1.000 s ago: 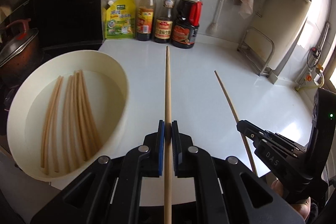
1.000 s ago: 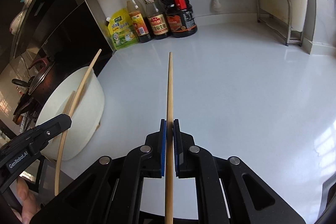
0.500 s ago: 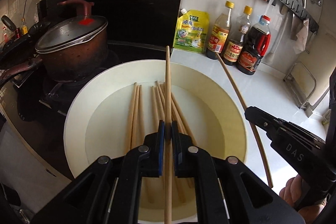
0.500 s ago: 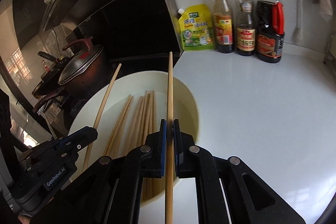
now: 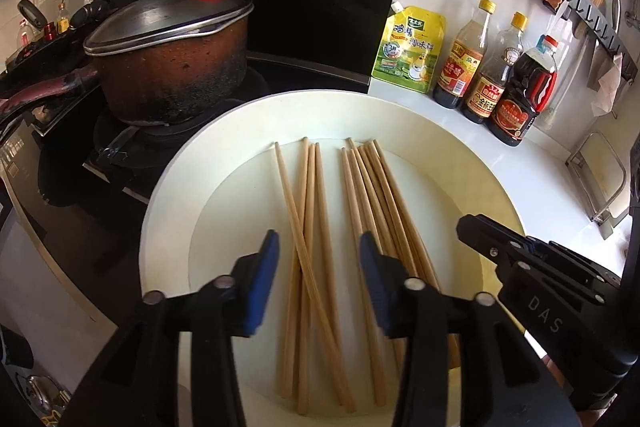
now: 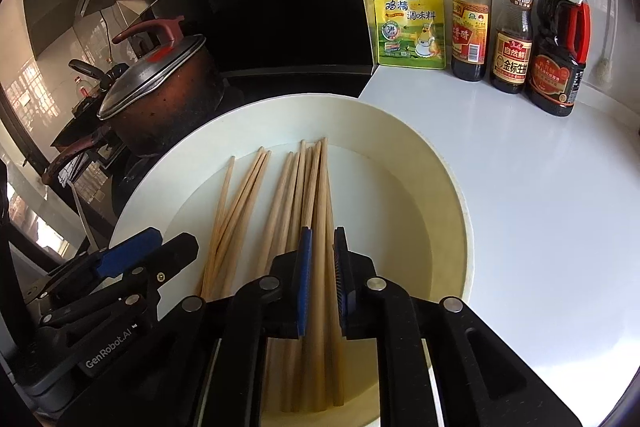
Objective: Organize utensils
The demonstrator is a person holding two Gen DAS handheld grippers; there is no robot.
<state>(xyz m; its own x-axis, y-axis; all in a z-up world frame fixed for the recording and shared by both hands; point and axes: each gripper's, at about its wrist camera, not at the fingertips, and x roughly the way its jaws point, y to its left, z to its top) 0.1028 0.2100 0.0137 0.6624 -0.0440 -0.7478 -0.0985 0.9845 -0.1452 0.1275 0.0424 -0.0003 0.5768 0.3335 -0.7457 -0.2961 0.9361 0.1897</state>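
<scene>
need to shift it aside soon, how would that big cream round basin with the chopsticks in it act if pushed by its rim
The big cream round basin would probably slide, not tip: it looks wide and low, on a glossy white counter. The loose wooden chopsticks inside would likely roll and rattle. It overhangs the stove side, so pushing that way seems risky.

A home kitchen: a lidded pot [image 5: 168, 63] on the stove, sauce bottles [image 6: 512, 23] along the counter.

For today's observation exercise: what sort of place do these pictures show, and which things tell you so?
Most likely a home kitchen: a lidded pot sits on a stove, sauce bottles line the white counter, and chopsticks lie in a basin.
</scene>
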